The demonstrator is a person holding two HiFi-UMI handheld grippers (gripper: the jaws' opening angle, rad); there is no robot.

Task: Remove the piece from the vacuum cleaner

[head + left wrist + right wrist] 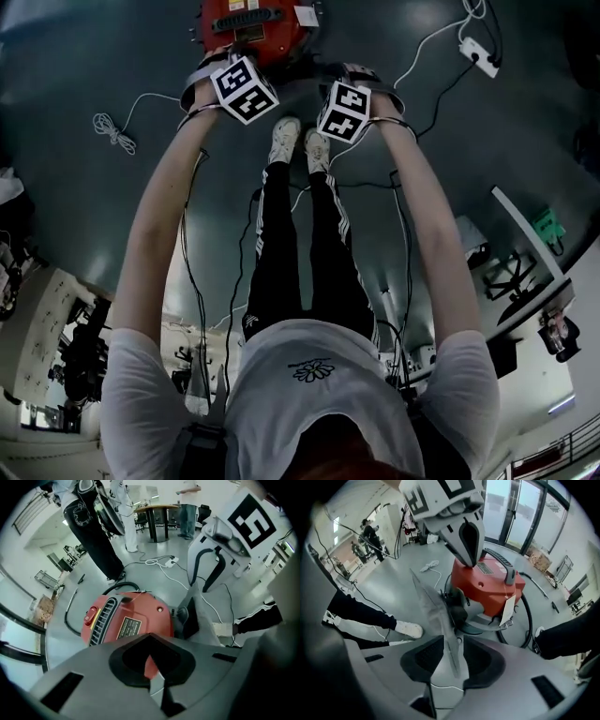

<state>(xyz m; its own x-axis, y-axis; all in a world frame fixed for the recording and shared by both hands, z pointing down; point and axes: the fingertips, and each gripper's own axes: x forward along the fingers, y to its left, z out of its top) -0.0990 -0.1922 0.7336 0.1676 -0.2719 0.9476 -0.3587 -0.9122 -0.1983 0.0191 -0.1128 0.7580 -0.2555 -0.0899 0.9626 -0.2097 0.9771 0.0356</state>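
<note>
The red vacuum cleaner (251, 21) stands on the grey floor just beyond my shoes. In the left gripper view its vented top and label (126, 620) lie right in front of the jaws. In the right gripper view its black handle and red body (492, 585) fill the middle. My right gripper (451, 660) is shut on a flat grey translucent piece (433, 611) that reaches up and left from the vacuum's front. The same piece (206, 620) shows beside the red body. My left gripper (152, 667) is shut with nothing seen between its pads, its tips just above the vacuum (469, 541).
A white paper tag (508, 611) hangs from the vacuum. A black hose (70, 616) curves round it. Loose cables (112, 131) and a white power strip (483, 58) lie on the floor. People (93, 531) and a table (157, 513) stand further off.
</note>
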